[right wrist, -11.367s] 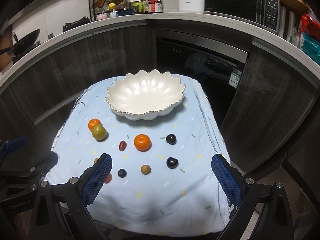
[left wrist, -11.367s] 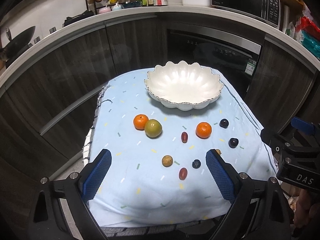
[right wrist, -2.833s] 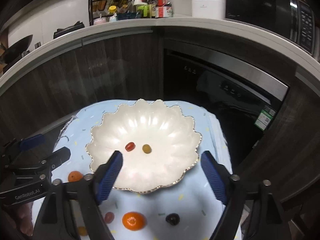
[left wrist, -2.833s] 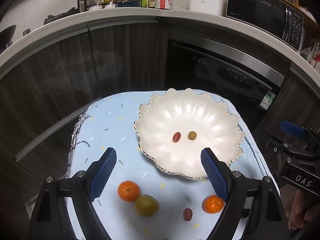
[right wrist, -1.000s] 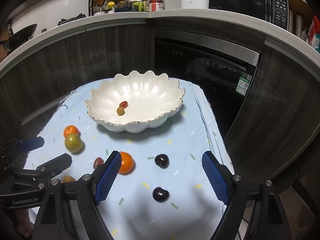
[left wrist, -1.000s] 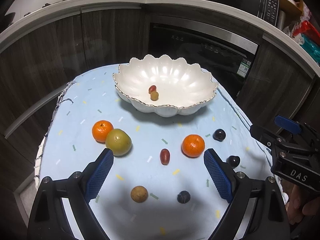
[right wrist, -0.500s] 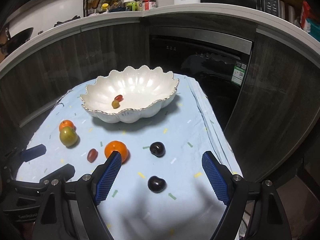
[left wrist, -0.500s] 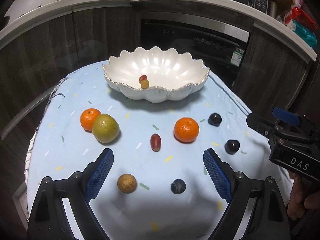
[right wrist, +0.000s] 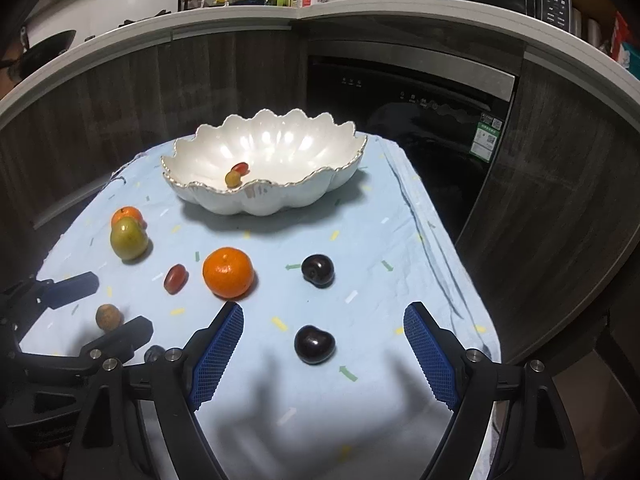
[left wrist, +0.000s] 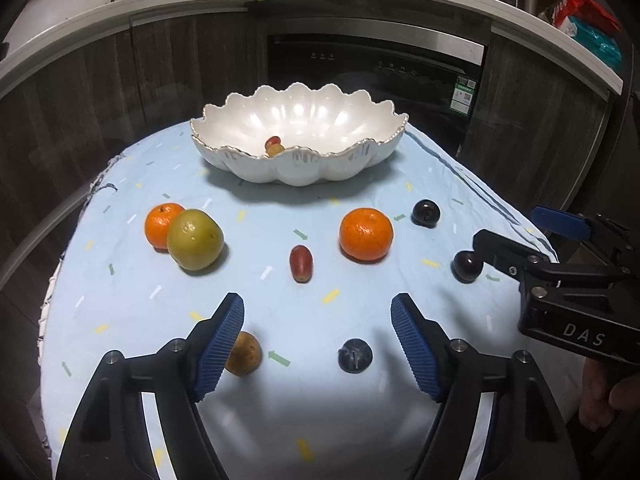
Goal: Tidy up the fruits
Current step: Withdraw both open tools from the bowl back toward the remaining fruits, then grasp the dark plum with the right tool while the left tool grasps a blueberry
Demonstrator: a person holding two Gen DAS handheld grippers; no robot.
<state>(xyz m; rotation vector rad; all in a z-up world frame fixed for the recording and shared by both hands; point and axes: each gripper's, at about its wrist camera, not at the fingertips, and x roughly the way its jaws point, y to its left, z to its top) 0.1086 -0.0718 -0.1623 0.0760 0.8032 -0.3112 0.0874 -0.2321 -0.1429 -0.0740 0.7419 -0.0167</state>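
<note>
Two glossy oranges (left wrist: 365,233), two dark cherries (right wrist: 314,344), one grape (left wrist: 302,263) lie on the worktop's cloth (left wrist: 280,208); scalloped bowl (left wrist: 298,168) at twelve o'clock. Both hand-held grippers spread: left hand-held gripper (left wrist: 316,344) closing, nothing between; right hand-held gripper (right wrist: 326,350) empty.

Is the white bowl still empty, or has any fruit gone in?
Not empty. The white bowl holds two small fruits, a red one and a yellowish one; the rest lie on the cloth.

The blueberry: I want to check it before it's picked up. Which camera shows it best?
The left wrist view: the blueberry lies in plain sight between the open left gripper's fingers. The right wrist view shows only a sliver behind the gripper.
</note>
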